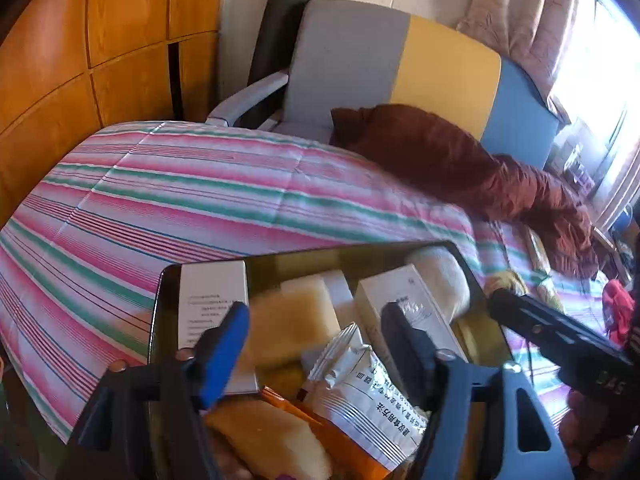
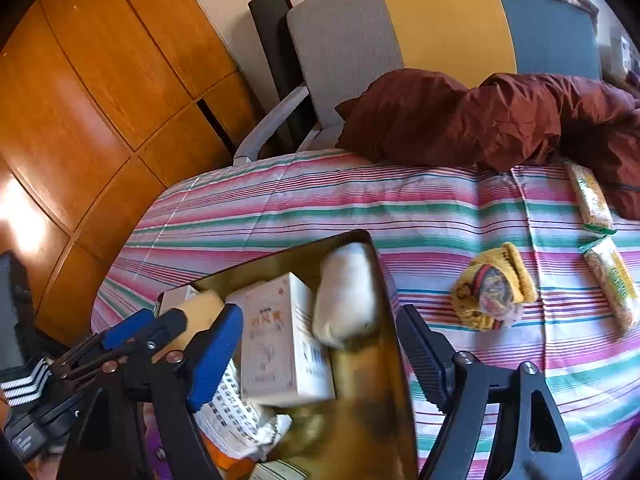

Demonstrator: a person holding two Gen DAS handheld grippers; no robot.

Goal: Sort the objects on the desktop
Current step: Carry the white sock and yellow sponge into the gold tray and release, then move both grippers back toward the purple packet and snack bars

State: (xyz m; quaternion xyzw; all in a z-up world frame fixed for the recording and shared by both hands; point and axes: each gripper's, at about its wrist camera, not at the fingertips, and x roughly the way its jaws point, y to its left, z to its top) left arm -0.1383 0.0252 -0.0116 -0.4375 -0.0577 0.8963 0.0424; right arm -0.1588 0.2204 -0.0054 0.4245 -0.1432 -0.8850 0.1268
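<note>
Striped cloth (image 2: 400, 208) in pink, green and white covers the table, with a grey, yellow and blue chair (image 2: 440, 20) and a crumpled dark red garment (image 2: 480, 120) behind it and orange wooden panelling (image 2: 100, 100) to the left. On the cloth sits a dark, shiny tray (image 2: 372, 400) crowded with things: a white carton with red print (image 2: 280, 336), a white fluffy roll (image 2: 348, 296) at its far corner, a pale yellow sponge block (image 1: 292, 316), a tall white box with small print (image 1: 212, 300), a silver sachet with black lettering (image 1: 368, 396) and an orange packet (image 1: 344, 444). The left gripper (image 1: 316, 344) hangs over the tray with its jaws spread wide and nothing pressed between them. The right gripper (image 2: 320, 356) also stands wide open above the tray's near side, gripping nothing. Off the tray, to the right on the cloth, lie a yellow patterned bundle (image 2: 492, 296) and two long snack packs (image 2: 592, 200).
</note>
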